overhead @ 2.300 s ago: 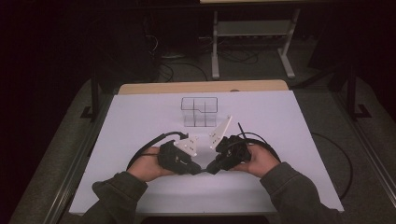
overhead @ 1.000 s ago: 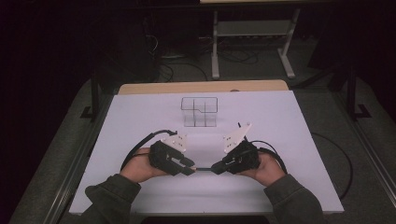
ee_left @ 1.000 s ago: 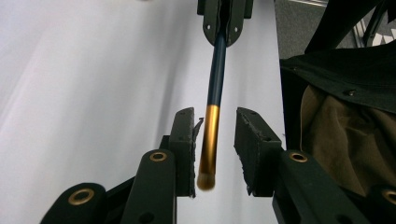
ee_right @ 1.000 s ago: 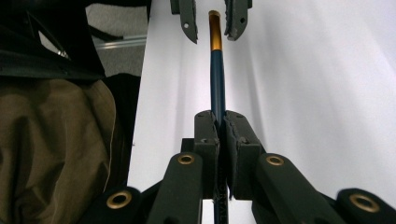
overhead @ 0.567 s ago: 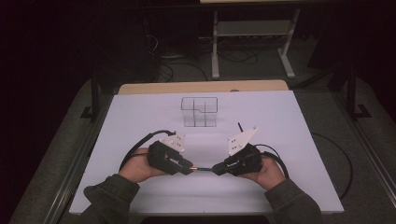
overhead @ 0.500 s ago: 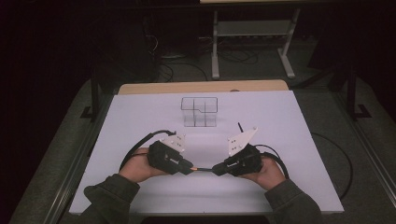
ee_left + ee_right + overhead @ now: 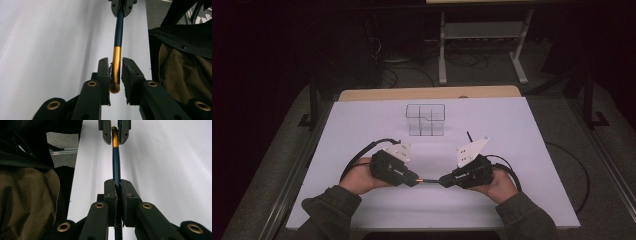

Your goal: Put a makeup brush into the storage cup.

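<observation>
A slim pen (image 7: 428,180) with a dark blue barrel (image 7: 115,162) and a gold end (image 7: 116,62) hangs level just above the white table, stretched between both grippers. My left gripper (image 7: 414,178) has just been closing, and its pads now sit against the gold end (image 7: 115,72). My right gripper (image 7: 443,181) is shut on the blue barrel (image 7: 116,190). The two grippers face each other tip to tip near the table's front edge. In the right gripper view the left gripper (image 7: 114,131) clasps the far gold tip.
A clear box (image 7: 426,120) with compartments stands at the middle back of the white table cover (image 7: 512,130). A wooden strip (image 7: 427,93) runs along the far edge. Cables loop behind each hand. A metal stand (image 7: 482,35) is on the floor beyond.
Since the earliest frame both hands have drawn apart and back toward the near edge, with the pen showing between them. Over the last half second nothing visibly moves.
</observation>
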{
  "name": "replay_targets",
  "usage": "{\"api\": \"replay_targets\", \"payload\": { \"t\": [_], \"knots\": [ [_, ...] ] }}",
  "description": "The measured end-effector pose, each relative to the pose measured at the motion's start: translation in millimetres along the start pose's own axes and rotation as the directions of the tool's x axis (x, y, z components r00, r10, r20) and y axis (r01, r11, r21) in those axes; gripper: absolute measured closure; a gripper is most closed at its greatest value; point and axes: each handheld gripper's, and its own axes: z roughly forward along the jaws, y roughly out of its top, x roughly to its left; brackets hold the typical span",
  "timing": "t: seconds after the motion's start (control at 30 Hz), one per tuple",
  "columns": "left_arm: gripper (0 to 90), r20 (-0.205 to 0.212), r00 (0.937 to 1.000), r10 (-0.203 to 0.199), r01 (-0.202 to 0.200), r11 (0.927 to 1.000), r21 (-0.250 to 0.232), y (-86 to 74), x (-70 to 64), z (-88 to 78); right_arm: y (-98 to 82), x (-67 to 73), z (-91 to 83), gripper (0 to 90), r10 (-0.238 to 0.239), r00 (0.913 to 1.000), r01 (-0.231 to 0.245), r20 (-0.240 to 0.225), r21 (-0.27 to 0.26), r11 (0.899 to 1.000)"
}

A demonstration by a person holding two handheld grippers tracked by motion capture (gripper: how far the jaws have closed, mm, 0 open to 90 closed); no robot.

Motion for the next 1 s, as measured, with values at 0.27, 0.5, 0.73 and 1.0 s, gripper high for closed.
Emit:
{"api": "replay_targets", "payload": {
  "t": [0.27, 0.5, 0.73, 1.0],
  "knots": [
    [80.4, 0.011, 0.9999, 0.007, -0.007, 1.0, 0.003, 0.7, 0.1, 0.0, 0.2, 0.1, 0.2, 83.4, -0.011, 0.9999, 0.011, -0.003, -0.006, 1.0],
    [82.6, 0.026, 0.9992, 0.03, -0.031, 0.9993, 0.022, 3.0, -2.4, 0.6, 0.2, 0.6, 1.1, 83.3, -0.03, 0.9994, 0.03, -0.014, 0.003, 1.0],
    [83.1, 0.017, 0.998, 0.062, -0.062, 0.9962, 0.061, 8.0, -6.4, 0.3, 0.8, 0.8, 5.8, 83.0, -0.038, 0.999, 0.039, -0.025, 0.041, 0.998],
    [83.5, 0.004, 0.9973, 0.074, -0.074, 0.9955, 0.059, 11.1, -8.8, -3.0, 3.2, 0.6, 11.6, 82.8, -0.041, 0.9986, 0.044, -0.033, 0.087, 0.995]
  ]
}}
